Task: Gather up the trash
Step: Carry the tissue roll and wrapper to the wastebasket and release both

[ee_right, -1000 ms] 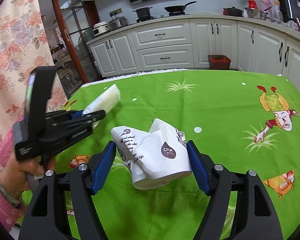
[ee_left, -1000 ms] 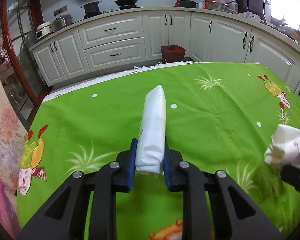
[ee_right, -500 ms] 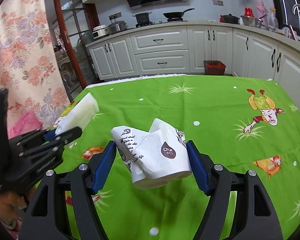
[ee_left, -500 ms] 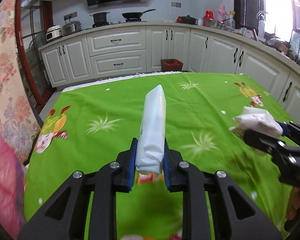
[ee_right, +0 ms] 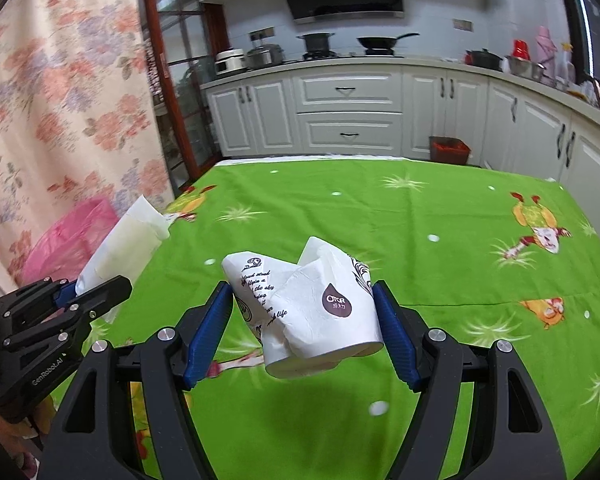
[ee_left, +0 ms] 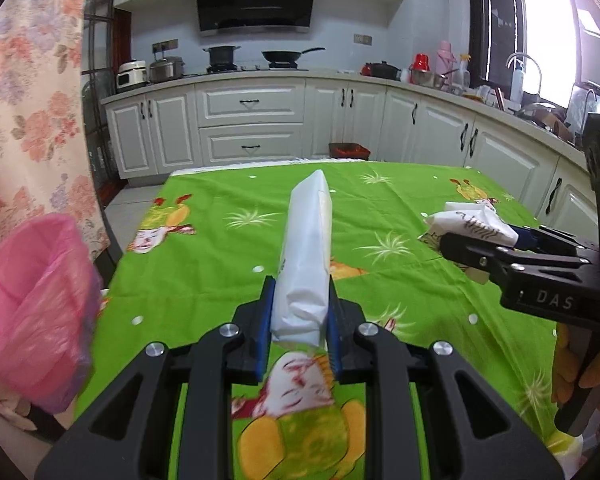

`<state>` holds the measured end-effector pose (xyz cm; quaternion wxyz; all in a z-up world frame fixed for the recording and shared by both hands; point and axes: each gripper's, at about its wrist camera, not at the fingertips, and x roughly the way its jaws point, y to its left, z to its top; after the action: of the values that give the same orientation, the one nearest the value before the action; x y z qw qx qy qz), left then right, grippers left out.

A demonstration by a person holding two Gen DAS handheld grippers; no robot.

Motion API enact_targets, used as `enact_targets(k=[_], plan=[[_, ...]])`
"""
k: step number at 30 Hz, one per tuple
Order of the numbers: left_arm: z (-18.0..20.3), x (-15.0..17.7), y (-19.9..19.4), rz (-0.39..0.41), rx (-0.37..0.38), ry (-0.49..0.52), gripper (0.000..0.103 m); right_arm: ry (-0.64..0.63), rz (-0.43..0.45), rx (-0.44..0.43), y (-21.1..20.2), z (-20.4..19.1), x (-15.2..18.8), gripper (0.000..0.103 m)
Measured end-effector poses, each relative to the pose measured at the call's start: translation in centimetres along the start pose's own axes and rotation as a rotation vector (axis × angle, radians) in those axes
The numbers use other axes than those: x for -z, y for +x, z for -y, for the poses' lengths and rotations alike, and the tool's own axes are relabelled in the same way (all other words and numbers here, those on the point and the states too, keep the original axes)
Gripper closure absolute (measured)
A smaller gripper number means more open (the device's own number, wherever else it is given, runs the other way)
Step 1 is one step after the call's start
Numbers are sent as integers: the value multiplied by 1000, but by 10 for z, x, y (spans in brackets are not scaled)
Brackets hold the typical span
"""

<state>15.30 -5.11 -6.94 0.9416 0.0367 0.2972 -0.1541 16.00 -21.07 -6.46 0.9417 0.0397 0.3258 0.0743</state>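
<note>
My left gripper (ee_left: pixel 300 312) is shut on a long white paper packet (ee_left: pixel 306 256) and holds it above the green tablecloth (ee_left: pixel 220 264). The packet also shows in the right wrist view (ee_right: pixel 120 248), with the left gripper (ee_right: pixel 88 292) at the lower left. My right gripper (ee_right: pixel 304 320) is shut on a crushed white paper cup (ee_right: pixel 312 304) with printed writing. The cup shows in the left wrist view (ee_left: pixel 470 222) at the right, in the right gripper (ee_left: pixel 476 240). A pink trash bag (ee_left: pixel 28 308) hangs open off the table's left edge; it also shows in the right wrist view (ee_right: pixel 68 236).
A floral curtain (ee_right: pixel 60 100) hangs at the left behind the bag. White kitchen cabinets (ee_left: pixel 252 124) and a red bin (ee_left: pixel 349 150) stand beyond the table's far edge. A chair back (ee_left: pixel 112 240) shows beside the bag.
Both grippers have pulled back and up from the table with their loads. The pink bag has come into view at the left of both views.
</note>
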Motion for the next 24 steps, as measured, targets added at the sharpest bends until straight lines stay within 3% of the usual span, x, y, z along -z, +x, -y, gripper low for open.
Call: enact_targets(k=[13, 24], plan=[[-65, 22, -58, 43, -108, -85, 81, -135, 6, -97, 2, -80, -5, 35], [-125, 18, -91, 90, -235, -139, 81, -270, -7, -189, 23, -146, -18, 35]])
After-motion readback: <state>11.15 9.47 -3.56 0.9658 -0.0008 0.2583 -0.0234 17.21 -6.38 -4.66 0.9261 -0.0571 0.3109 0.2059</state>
